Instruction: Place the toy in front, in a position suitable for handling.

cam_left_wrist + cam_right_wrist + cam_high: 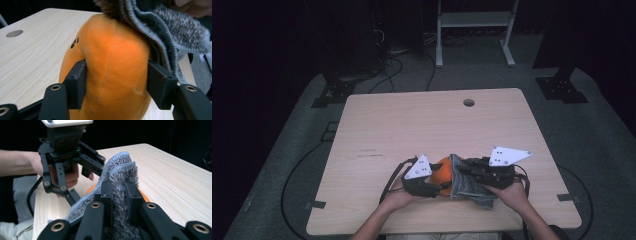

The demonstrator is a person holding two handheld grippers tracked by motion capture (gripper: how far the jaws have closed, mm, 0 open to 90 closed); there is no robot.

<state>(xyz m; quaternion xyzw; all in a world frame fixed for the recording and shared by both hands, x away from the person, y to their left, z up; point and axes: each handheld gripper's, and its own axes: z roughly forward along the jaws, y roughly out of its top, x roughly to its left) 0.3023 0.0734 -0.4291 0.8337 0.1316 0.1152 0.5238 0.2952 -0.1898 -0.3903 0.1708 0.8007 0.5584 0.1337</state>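
Note:
An orange plush toy (pixel 443 170) lies near the front edge of the wooden table (pixel 422 125). My left gripper (pixel 433 184) is shut on it, and in the left gripper view both black pads (pixel 77 82) press into the sides of the toy (pixel 112 75). A grey fuzzy cloth (pixel 464 185) drapes over the toy's right side. My right gripper (pixel 466 172) is shut on a fold of this cloth (pixel 120 170), pinched between its jaws (pixel 119 192). The right gripper view also has the left gripper (pixel 87 185) just beyond the cloth, with a sliver of orange (pixel 143 195) underneath.
A round cable hole (pixel 468 102) sits near the table's far edge. Bare tabletop stretches ahead and to the left. Black cables (pixel 392 65) and white frame legs (pixel 439 45) stand on the grey floor behind the table.

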